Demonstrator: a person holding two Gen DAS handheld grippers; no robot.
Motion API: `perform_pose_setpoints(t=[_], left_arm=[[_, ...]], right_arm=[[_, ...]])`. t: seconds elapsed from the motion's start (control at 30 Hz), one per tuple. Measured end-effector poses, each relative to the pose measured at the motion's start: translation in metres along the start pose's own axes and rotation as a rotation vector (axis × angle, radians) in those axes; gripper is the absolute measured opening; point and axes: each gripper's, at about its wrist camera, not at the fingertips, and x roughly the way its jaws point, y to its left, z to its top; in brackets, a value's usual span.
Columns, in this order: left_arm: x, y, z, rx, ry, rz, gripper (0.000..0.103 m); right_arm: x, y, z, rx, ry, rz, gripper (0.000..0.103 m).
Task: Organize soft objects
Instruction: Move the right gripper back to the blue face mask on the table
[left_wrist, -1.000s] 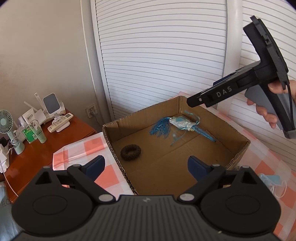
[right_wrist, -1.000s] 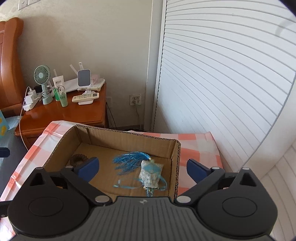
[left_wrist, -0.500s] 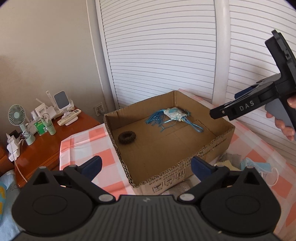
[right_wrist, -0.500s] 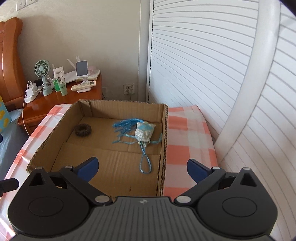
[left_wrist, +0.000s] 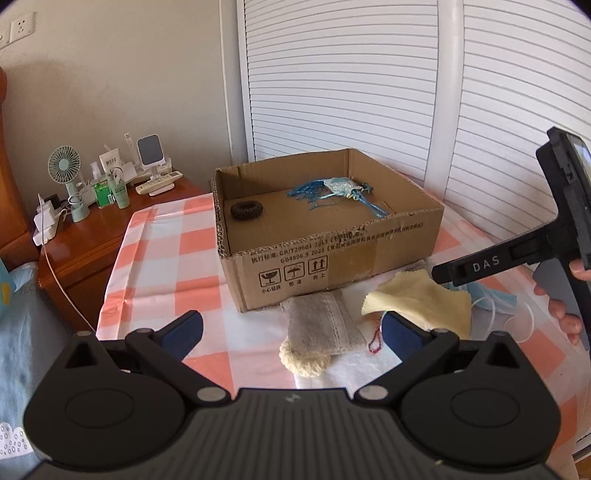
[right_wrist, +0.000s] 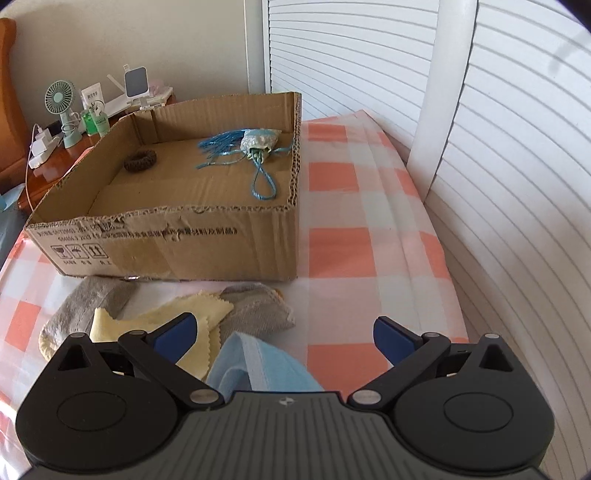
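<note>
box (left_wrist: 332, 258) brown | cloth (left_wrist: 417, 302) yellow | mask (right_wrist: 258, 369) blue | tablecloth (right_wrist: 340, 240) orange-white check

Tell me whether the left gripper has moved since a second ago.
Yes. The left gripper has pulled back from the cardboard box: a second ago its fingers framed the box's inside; now the whole box lies ahead, with the grey sock between them.

"DAS" marks the right tool (left_wrist: 484, 264); "GB/T29601" the cardboard box (left_wrist: 332, 258).
</note>
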Motion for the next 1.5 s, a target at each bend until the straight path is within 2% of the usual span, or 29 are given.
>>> perform_pose_setpoints(t=[0.17,0.5,0.7,0.87,1.13,1.27,1.37,1.5], left_arm=[[-0.001,-0.003,-0.006,-0.008,0.011,-0.001,0.102],[0.002,-0.004,-0.015,-0.013,0.038,-0.02,0.102],[0.003,-0.007,-0.016,0.001,0.046,-0.031,0.102],[0.007,-0.005,-0.018,-0.004,0.056,-0.034,0.102],[0.023,-0.006,-0.033,0.013,0.138,-0.097,0.102],[0.034,-0.008,-0.041,0.018,0.182,-0.104,0.102],[0.038,-0.007,-0.043,-0.004,0.193,-0.111,0.102],[0.043,-0.008,-0.041,-0.041,0.207,-0.167,0.102]], right_arm=[[-0.002,-0.001,-0.015,-0.011,-0.01,-0.014,0.103],[-0.008,-0.027,-0.037,0.07,0.008,-0.024,0.103],[-0.007,-0.02,-0.051,-0.054,-0.013,-0.001,0.103],[0.0,-0.019,-0.056,-0.11,-0.028,0.007,0.103],[-0.003,-0.024,-0.068,-0.125,-0.082,0.041,0.103],[-0.005,-0.025,-0.07,-0.132,-0.09,0.05,0.103],[-0.006,-0.025,-0.073,-0.129,-0.109,0.049,0.103],[-0.007,-0.025,-0.077,-0.125,-0.131,0.046,0.103]])
